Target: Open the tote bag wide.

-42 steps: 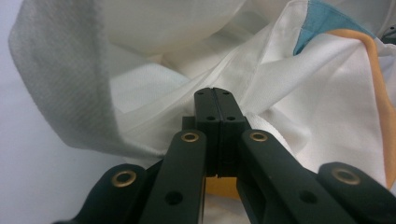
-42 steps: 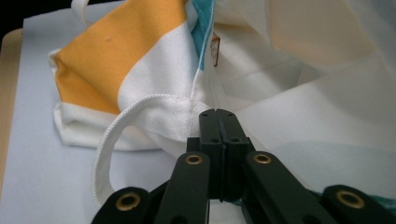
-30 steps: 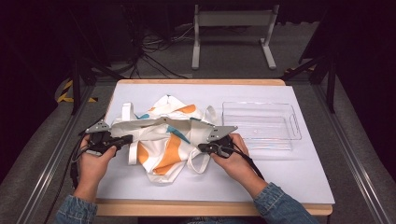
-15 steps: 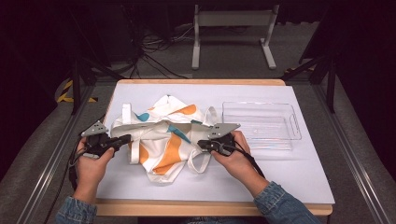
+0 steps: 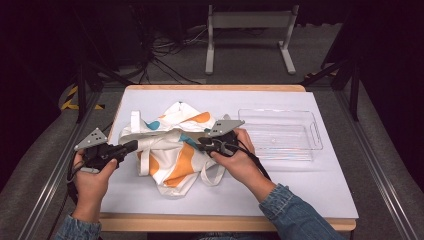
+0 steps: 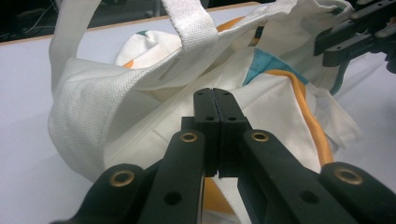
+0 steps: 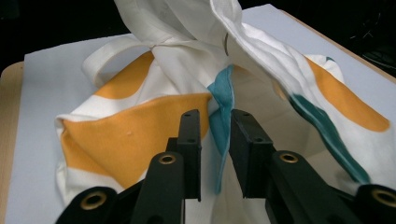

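A white tote bag point(image 5: 172, 150) with orange and teal patches is seen crumpled on the white table point(image 5: 310, 185), left of a clear plastic tray point(image 5: 316, 135) in which nothing is seen. The left gripper point(image 6: 215, 100) is pressed together on the bag's white fabric. The right gripper point(image 7: 215, 135) has just been opening; a teal fold lies between its parted jaws, unpinched.
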Motion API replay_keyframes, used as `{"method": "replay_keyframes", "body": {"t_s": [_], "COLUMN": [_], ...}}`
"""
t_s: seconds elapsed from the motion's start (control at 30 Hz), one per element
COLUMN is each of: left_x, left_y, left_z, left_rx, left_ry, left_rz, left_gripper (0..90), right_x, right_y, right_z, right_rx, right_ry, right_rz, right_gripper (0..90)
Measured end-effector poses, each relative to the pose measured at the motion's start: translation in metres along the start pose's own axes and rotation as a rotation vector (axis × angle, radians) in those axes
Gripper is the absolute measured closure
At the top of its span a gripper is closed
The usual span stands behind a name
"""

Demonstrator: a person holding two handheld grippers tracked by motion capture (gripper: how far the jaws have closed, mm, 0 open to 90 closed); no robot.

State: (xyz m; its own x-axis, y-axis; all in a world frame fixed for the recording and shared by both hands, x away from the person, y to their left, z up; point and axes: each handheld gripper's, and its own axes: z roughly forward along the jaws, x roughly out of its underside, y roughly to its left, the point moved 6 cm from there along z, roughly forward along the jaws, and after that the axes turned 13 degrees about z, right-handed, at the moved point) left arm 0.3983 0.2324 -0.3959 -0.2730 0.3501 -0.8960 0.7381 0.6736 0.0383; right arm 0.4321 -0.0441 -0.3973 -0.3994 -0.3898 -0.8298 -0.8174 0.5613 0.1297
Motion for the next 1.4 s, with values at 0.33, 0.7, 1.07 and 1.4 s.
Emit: {"method": "replay_keyframes", "body": {"t_s": [0.33, 0.7, 1.07, 1.4], "left_x": [0.002, 0.002, 0.004, 0.001], "left_y": [0.001, 0.002, 0.005, 0.001], "left_z": [-0.002, -0.002, -0.003, 0.000], "left_rx": [-0.003, -0.008, -0.015, -0.011], "left_ry": [0.002, 0.003, 0.003, 0.003], "left_rz": [0.005, -0.001, -0.011, 0.000], "left_gripper": [89.2, 86.4, 87.3, 88.1], "right_x": [-0.001, 0.006, 0.003, 0.026], "right_y": [-0.007, -0.012, 0.018, 0.058], "right_z": [0.027, 0.042, 0.007, -0.013], "right_rx": [0.061, 0.050, -0.028, -0.173], "right_ry": [0.018, 0.065, 0.001, 0.066], "right_rz": [-0.007, -0.017, -0.115, -0.236], "right_gripper": [69.7, 88.1, 88.7, 88.7]}}
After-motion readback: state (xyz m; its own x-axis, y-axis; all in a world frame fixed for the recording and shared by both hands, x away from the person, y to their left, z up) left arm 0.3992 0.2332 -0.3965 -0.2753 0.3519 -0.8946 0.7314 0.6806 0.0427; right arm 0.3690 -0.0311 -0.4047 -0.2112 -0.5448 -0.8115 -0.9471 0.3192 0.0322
